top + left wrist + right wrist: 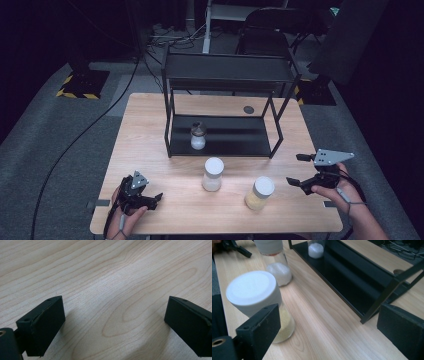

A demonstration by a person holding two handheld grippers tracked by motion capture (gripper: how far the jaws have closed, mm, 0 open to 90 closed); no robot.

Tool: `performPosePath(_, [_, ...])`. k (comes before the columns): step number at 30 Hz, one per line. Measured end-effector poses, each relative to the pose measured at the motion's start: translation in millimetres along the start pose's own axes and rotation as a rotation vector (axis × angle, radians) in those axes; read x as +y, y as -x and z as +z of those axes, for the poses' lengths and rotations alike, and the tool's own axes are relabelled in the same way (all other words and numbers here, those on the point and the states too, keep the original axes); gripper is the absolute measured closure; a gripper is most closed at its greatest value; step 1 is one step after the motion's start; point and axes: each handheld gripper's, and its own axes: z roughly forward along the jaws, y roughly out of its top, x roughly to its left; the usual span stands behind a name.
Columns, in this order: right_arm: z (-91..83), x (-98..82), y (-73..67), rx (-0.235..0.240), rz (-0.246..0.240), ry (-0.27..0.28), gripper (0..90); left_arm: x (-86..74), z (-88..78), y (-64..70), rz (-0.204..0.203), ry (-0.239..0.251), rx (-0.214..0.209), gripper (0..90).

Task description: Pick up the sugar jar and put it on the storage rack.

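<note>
The yellow jar [260,194] stood on the table [150,130] just left of the right gripper [299,170], whose jaws gaped empty like the left gripper's [156,197]; glass, smooth and breakable, it was probably best clamped below its white lid [253,291].

One jar [198,136] stands on the rack's [222,134] lower shelf; two jars [212,174] stand on the table [150,120] before it.

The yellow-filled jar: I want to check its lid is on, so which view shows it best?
The right gripper view: the yellow-filled jar stands close, its white lid seated and the contents visible. The high view shows it small near the table's front, beside the open right gripper. The left gripper view looks at bare tabletop.
</note>
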Motion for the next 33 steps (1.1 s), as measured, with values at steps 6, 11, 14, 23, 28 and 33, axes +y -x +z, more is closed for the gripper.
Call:
performPosePath(6, [0.3, 12.2, 1.2, 0.016, -0.012, 0.017, 5.1, 0.0, 0.0, 0.0, 0.0, 0.0, 0.0, 3.2])
performPosePath(11, [3.3, 20.5, 2.3, 0.03, -0.017, 0.03, 5.1, 0.0, 0.0, 0.0, 0.0, 0.0, 0.0, 3.2])
performPosePath(14, [6.0, 26.5, 1.8, 0.037, -0.029, 0.033, 5.1, 0.0, 0.0, -0.1, 0.0, 0.0, 0.0, 3.2])
performPosePath(23, [16.8, 43.2, 0.7, 0.071, -0.057, 0.052, 5.1, 0.0, 0.0, 0.0, 0.0, 0.0, 0.0, 3.2])
performPosePath(28, [22.2, 51.8, -0.9, 0.081, -0.071, 0.052, 5.1, 0.0, 0.0, -0.1, 0.0, 0.0, 0.0, 3.2])
performPosePath(33, [27.9, 60.9, -2.1, 0.093, -0.087, 0.048, 5.2, 0.0, 0.0, 0.0, 0.0, 0.0, 0.0, 3.2])
